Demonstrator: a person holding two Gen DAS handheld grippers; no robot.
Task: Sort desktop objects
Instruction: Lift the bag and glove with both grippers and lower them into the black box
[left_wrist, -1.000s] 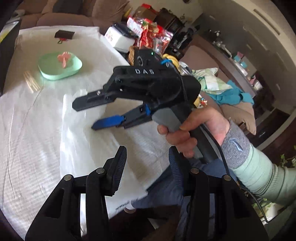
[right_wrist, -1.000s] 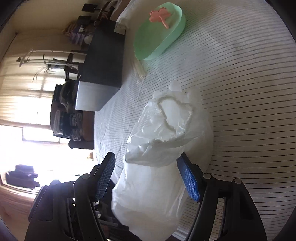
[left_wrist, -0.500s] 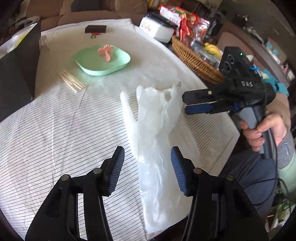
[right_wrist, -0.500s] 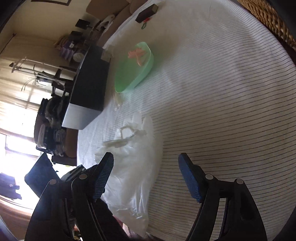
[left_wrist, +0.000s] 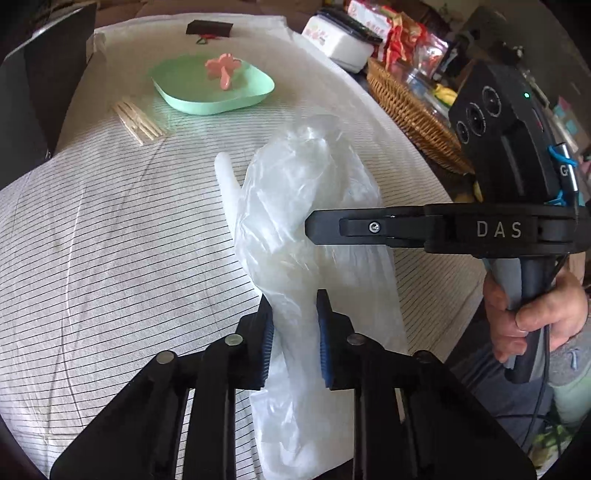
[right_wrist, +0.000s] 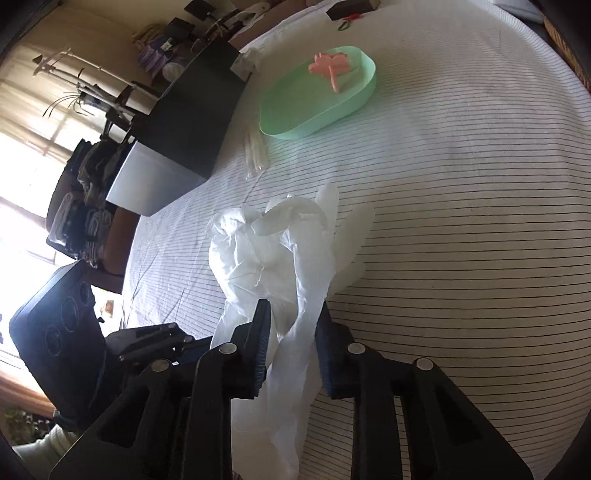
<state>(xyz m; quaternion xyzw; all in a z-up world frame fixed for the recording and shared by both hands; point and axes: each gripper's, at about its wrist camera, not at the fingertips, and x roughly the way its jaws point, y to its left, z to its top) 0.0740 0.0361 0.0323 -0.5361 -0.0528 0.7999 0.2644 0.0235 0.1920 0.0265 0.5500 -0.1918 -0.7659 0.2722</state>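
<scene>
A clear plastic glove (left_wrist: 306, 192) lies crumpled on the striped tablecloth near its front edge. In the left wrist view my left gripper (left_wrist: 293, 306) has the glove's cuff end between its blue pads, and its jaws are closing on the film. My right gripper (left_wrist: 314, 229) reaches in from the right over the glove's middle. In the right wrist view the right gripper (right_wrist: 293, 314) is closing too, with a twisted strip of the glove (right_wrist: 258, 251) pinched between its pads. A green tray (left_wrist: 192, 99) holding a pink dragonfly piece (left_wrist: 221, 70) sits farther back.
Wooden sticks (left_wrist: 138, 120) lie beside the tray. A black box (left_wrist: 37, 92) stands at the left, and a wicker basket (left_wrist: 413, 110) with snack packets at the right. A small black case (left_wrist: 208, 27) lies at the far edge. A person's hand (left_wrist: 528, 317) grips the right tool.
Both pairs of jaws have narrowed from wide apart onto the glove. The left gripper has dropped closer to the table. The right gripper has swung in over the glove, which is now bunched up.
</scene>
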